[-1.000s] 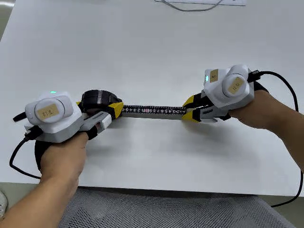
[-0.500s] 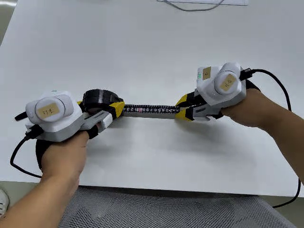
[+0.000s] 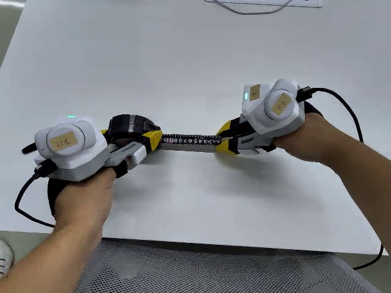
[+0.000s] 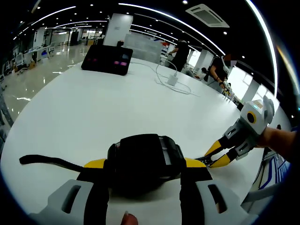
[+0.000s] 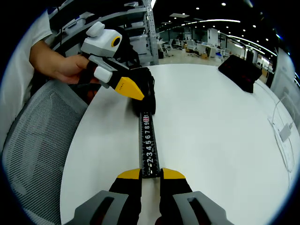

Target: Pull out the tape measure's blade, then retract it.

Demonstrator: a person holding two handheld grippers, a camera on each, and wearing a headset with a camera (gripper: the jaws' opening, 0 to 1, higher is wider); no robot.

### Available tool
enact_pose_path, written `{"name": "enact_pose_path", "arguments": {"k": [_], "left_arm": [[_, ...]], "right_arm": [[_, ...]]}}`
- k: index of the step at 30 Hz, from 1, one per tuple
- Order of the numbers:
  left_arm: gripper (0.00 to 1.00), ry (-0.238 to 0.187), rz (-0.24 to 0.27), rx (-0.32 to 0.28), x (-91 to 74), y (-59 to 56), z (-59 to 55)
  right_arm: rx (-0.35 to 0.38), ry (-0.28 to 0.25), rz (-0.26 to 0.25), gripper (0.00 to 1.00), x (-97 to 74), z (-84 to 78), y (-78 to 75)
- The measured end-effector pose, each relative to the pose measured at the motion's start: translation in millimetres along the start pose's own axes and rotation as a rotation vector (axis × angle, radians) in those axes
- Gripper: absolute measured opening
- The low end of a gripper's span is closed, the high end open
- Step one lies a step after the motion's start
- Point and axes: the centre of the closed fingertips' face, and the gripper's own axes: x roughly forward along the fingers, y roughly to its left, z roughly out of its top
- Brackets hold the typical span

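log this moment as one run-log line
left hand-held gripper: shut on tape measure case | right hand-held gripper: shut on blade end | blade: partly out, straight between grippers | surface: white table

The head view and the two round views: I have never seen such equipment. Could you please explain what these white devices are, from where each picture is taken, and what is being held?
These are not robot arms. A person holds one hand-held gripper in each hand. Each gripper has two yellow-tipped jaws and carries its own camera. The head view comes from a headset and looks down at a white table. Each round view looks forward along one gripper's jaws.

The left gripper is shut on the black tape measure case. The right gripper is shut on the end of the blade, which is pulled out between the two grippers.

Farther away on the table lie a black flat device and a white cable.
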Motion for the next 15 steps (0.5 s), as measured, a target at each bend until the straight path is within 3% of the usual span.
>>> {"name": "enact_pose_path", "arguments": {"k": [15], "left_arm": [[0.56,-0.003,-0.008,0.002,-0.2,0.1,-0.1]], "right_arm": [[0.009,-0.028,0.018,0.11,14.2,14.6,3.0]]}}
